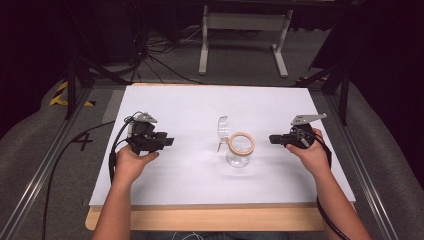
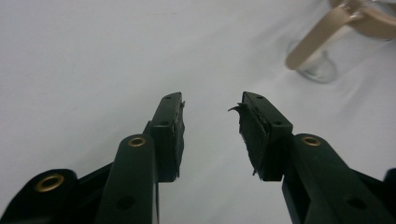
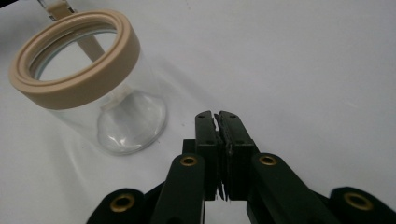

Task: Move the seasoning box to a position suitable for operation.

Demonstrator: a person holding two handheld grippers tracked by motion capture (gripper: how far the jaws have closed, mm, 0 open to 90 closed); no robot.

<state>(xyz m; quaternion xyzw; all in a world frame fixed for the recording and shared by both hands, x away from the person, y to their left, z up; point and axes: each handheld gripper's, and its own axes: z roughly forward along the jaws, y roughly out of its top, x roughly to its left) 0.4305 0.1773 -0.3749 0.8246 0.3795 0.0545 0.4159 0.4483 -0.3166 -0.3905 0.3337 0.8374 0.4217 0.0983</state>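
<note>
High view: two forearms enter from the near edge of the white bench [image 1: 200, 107]. The left tool [image 1: 167, 142] and right tool [image 1: 272, 139] both point inward at a clear glass jar [image 1: 239, 150] standing upright between them, apart from each. The jar bears a tan ring around its mouth, and its clear lid [image 1: 222, 127] is swung open on the far left side. Beyond the bench lie grey floor, cables [image 1: 150, 55] and a white frame [image 1: 245, 37].

Left gripper view: the left tool [image 2: 212, 116] stands wide, nothing between its jaws, bare bench below; the jar [image 2: 327, 42] shows only in part at upper right, blurred.

Right gripper view: the right tool [image 3: 218, 122] is closed, pads pressed together with nothing held. The jar [image 3: 88, 84] stands near, ahead and left; here the ring's thickness, the empty interior and the thick glass base are plain.
</note>
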